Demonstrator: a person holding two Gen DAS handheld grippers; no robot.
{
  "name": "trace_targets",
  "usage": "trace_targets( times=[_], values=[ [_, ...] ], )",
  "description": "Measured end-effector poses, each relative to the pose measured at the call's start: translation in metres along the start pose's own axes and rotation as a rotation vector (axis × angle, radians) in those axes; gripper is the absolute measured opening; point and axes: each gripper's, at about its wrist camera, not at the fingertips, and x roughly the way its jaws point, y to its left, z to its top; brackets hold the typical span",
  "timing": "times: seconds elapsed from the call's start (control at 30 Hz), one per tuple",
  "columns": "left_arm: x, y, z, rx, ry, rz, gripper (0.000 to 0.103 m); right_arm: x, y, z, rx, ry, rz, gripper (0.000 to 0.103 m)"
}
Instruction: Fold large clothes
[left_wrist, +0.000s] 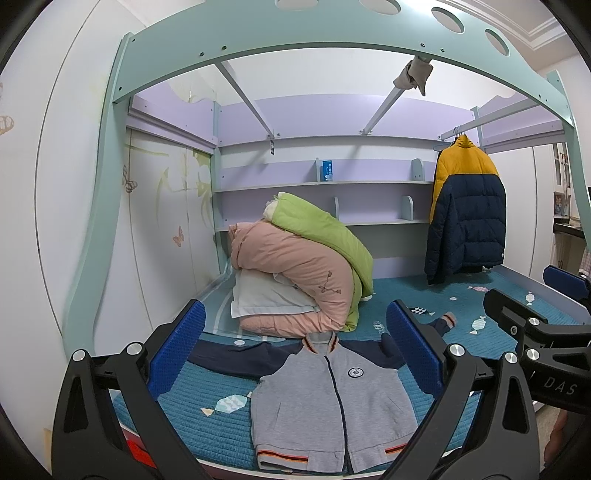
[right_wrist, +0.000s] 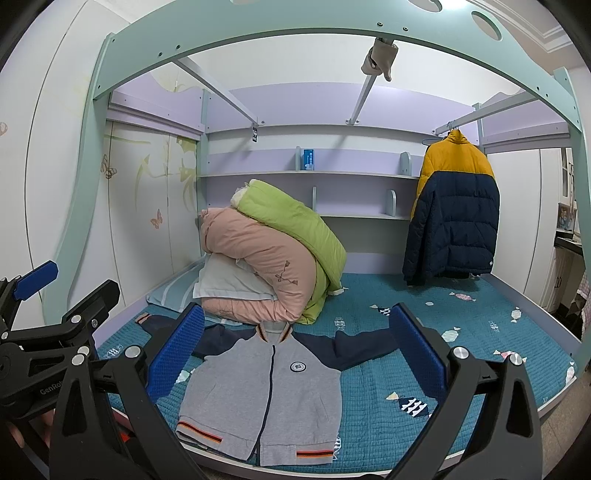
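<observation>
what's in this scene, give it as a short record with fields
garment: grey jacket with navy sleeves, zipped, lying flat and face up on the bed
left gripper: open, empty, above the jacket
right gripper: open, empty
bedding: pink and green quilts piled behind the jacket
hanging: yellow and navy puffer coat
fold state: not started

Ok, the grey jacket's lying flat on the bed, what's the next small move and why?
Probably lower the left tool to the jacket's outstretched navy sleeve and grip it: both tools are open and empty, and the sleeves still lie spread on the bedspread.
</observation>
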Motion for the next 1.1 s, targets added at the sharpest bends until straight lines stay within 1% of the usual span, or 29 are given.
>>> trace_targets(
  times=[1.1],
  values=[
    [-0.0016, -0.0014, -0.0001, 0.003, -0.001, -0.001, 0.098, 0.0016, -0.0023, -0.0041, 0.002, 0.001, -0.001, 0.097]
  ],
)
